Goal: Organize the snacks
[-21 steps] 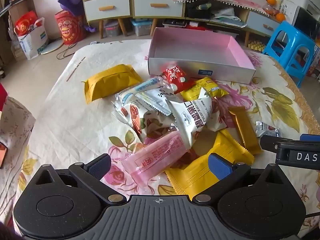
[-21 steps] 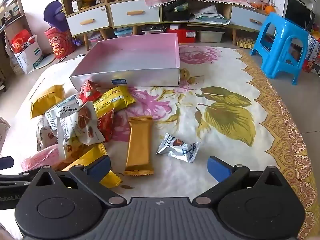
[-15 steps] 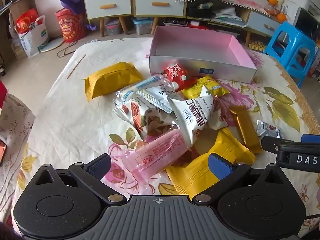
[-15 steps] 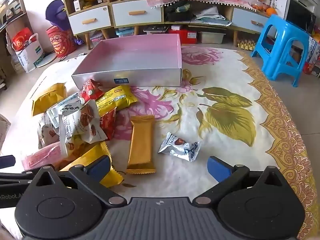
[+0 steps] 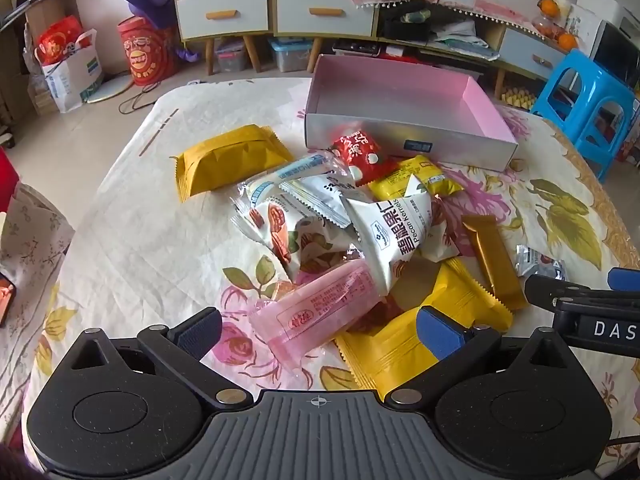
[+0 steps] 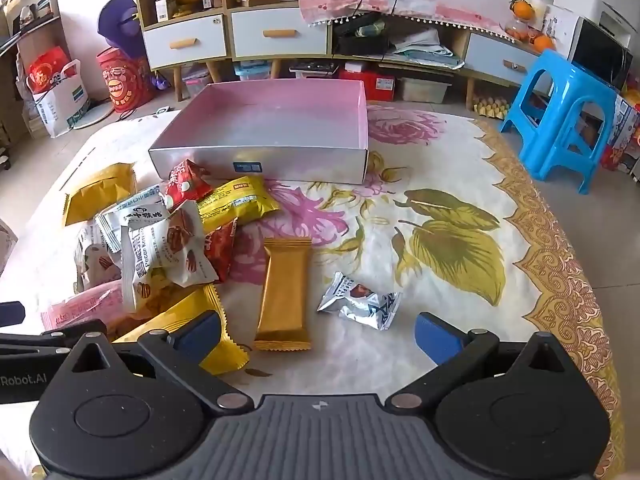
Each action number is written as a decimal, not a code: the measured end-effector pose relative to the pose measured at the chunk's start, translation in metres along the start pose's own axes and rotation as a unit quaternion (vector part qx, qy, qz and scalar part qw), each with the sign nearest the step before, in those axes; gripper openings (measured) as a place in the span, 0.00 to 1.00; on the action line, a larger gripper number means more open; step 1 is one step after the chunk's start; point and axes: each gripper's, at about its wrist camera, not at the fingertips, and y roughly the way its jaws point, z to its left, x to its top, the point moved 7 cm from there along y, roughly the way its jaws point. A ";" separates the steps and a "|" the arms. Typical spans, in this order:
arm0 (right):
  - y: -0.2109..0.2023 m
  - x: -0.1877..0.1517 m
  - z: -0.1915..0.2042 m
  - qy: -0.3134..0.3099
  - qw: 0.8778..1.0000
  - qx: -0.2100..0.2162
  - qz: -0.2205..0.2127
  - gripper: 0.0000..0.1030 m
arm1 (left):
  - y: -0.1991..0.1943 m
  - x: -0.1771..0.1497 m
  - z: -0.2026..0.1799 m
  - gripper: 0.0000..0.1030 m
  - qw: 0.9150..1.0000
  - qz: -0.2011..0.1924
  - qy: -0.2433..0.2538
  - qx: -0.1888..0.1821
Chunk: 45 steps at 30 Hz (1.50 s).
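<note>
A heap of snack packets lies on the flowered tablecloth before an empty pink-lined box (image 5: 404,148) (image 6: 280,160). My left gripper (image 5: 318,332) hangs open above the near end of a pink packet (image 5: 320,312), with a yellow packet (image 5: 404,344) under its right finger. A white pecan packet (image 5: 396,232) tops the heap. My right gripper (image 6: 318,338) is open above the near end of a gold bar (image 6: 285,292), and a small silver packet (image 6: 360,300) lies just right of the bar. Neither gripper touches anything.
A mustard packet (image 5: 232,160) lies apart at the heap's left. A blue plastic stool (image 6: 560,120) stands right of the table. Cabinets and drawers line the far wall. Bags and a red drum sit on the floor at the far left (image 5: 144,56).
Both views have shifted slightly, with the snacks sitting a little lower in frame. No packet has moved and both grippers stay open.
</note>
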 end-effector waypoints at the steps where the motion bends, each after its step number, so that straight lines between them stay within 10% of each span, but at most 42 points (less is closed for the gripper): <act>1: 0.000 0.000 0.000 0.000 1.000 0.000 0.000 0.92 | 0.000 -0.001 0.000 1.00 1.000 0.000 0.000 0.000; 45: -0.001 0.000 -0.002 0.013 1.000 0.001 -0.002 0.92 | 0.000 -0.004 -0.002 1.00 1.000 0.002 0.004 -0.001</act>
